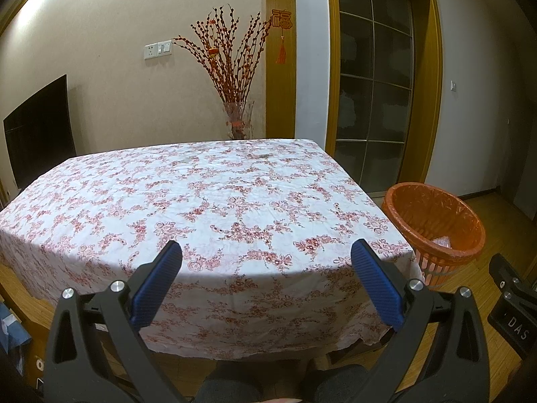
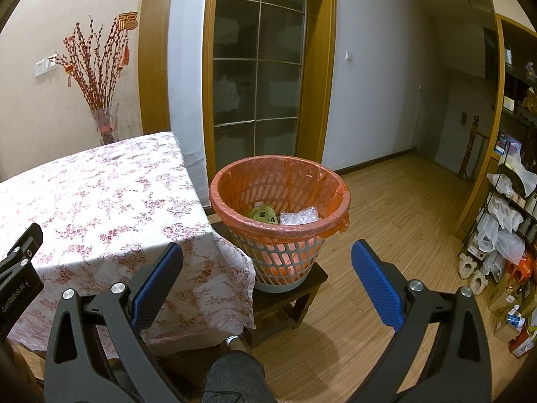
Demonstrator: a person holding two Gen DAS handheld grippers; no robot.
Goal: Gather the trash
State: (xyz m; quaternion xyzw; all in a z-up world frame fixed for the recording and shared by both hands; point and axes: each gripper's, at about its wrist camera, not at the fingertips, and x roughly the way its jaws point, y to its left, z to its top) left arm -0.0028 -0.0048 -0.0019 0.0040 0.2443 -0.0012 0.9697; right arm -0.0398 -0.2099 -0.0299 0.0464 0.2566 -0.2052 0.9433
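Left gripper (image 1: 266, 258): we hold it with its jaws spread wide and nothing between the blue pads (image 1: 156, 287); it hangs at the near edge of the table, facing across the cloth.

Right gripper (image 2: 267, 258): our jaws here are just as wide apart and empty, hanging short of the trash basket (image 2: 280, 216), which sits straight ahead between the two fingers.

Table (image 1: 201, 201): a white cloth printed with red flowers covers it and drapes over the near side; we see no loose item on its top in the left wrist view.

Trash basket: it stands upright, mouth facing up, just beside the table's right corner, on a low dark wooden stool (image 2: 295, 297). An orange liner bag (image 2: 235, 181) is folded over the rim.

Trash: a green wrapper with black paw prints (image 2: 263, 215) and a crumpled clear plastic piece (image 2: 298, 216) lie side by side at the bottom of the basket. The clear piece lies with its long side running left to right; we cannot tell which way the green one runs.

Background: a glass vase of red-budded branches (image 1: 231, 63) stands behind the table against the wall, beside a wood-framed glass door (image 2: 260, 67).

Right side of room: a wire rack piled with white plastic bags (image 2: 506, 221) stands well apart from the basket, across the wooden floor (image 2: 386, 208).

Below us: a knee in dark trousers (image 2: 235, 376) shows between the right gripper's arms.
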